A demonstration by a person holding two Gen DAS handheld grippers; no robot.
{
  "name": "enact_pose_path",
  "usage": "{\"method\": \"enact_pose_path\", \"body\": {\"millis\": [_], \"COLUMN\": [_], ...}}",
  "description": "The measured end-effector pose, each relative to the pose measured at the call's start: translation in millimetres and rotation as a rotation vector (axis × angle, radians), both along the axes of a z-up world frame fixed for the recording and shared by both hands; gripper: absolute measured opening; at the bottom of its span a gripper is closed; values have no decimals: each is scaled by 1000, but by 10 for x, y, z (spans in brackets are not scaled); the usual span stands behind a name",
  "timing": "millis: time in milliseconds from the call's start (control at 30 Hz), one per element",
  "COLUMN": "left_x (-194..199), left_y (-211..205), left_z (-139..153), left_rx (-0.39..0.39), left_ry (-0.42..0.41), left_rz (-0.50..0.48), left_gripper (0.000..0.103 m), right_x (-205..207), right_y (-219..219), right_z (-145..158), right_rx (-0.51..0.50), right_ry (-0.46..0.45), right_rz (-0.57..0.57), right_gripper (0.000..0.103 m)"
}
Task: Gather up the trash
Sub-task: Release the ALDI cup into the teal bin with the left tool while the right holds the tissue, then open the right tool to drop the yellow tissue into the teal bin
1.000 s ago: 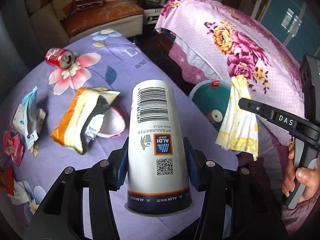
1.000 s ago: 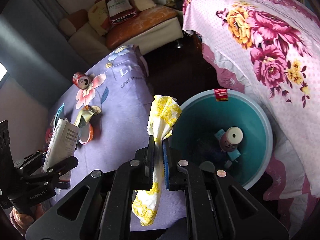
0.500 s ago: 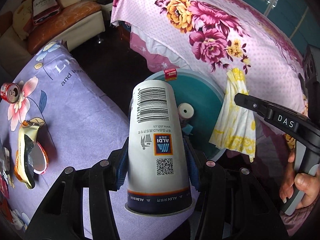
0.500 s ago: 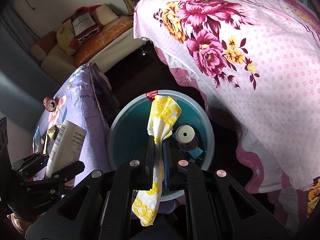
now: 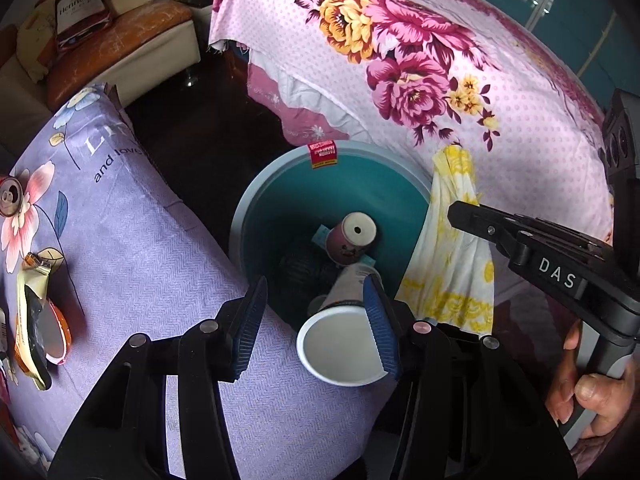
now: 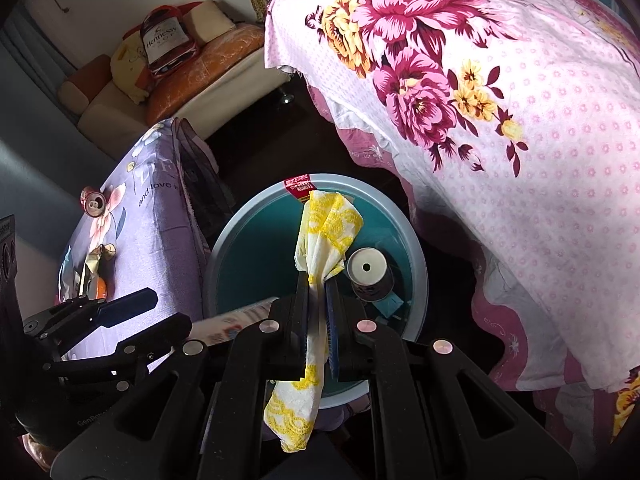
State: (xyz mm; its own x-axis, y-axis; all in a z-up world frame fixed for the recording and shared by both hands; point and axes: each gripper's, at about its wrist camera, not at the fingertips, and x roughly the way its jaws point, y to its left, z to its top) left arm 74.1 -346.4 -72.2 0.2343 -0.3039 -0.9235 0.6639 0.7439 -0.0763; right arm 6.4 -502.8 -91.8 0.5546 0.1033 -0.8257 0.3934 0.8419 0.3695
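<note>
Left hand-held gripper is hanging over one round teal plastic bin, its jaws standing apart. One tall white paper cup is sitting loose between them, leaning on the right-side pad and tipping nose-down into the bin. One pink paper cup is lying inside. The right hand-held gripper is pinching one yellow-and-white paper napkin above the bin. One red drinks can and one crumpled orange snack wrapper are lying on the purple-clothed counter.
</note>
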Motion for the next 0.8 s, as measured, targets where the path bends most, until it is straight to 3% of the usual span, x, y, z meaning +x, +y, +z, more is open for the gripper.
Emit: {"method": "enact_pose_path", "body": {"millis": [133,267,367,633,800], "left_x": [23,44,41,112,128], "left_y": [20,96,171,463,597], "left_z": [-35,-12,42,63,38], "left_rx": [7,0,-10,-39,-46], "left_ry": [4,-2,-21,7,22], "left_rz": [16,37,47,105,130], "left_gripper": [58,73,78,81,82], "right_x": [-1,14,29,79,108], "right_y": [-1,7,32,118,190], "right_z": [-20,-26,-11,-8,-17], "right_rx": [-2,-3,-9,-20,-18], "right_ry": [9,13,14,33,49], "right_rz": [-1,1,6,22,32], "right_gripper": [8,8,8,8,14]}}
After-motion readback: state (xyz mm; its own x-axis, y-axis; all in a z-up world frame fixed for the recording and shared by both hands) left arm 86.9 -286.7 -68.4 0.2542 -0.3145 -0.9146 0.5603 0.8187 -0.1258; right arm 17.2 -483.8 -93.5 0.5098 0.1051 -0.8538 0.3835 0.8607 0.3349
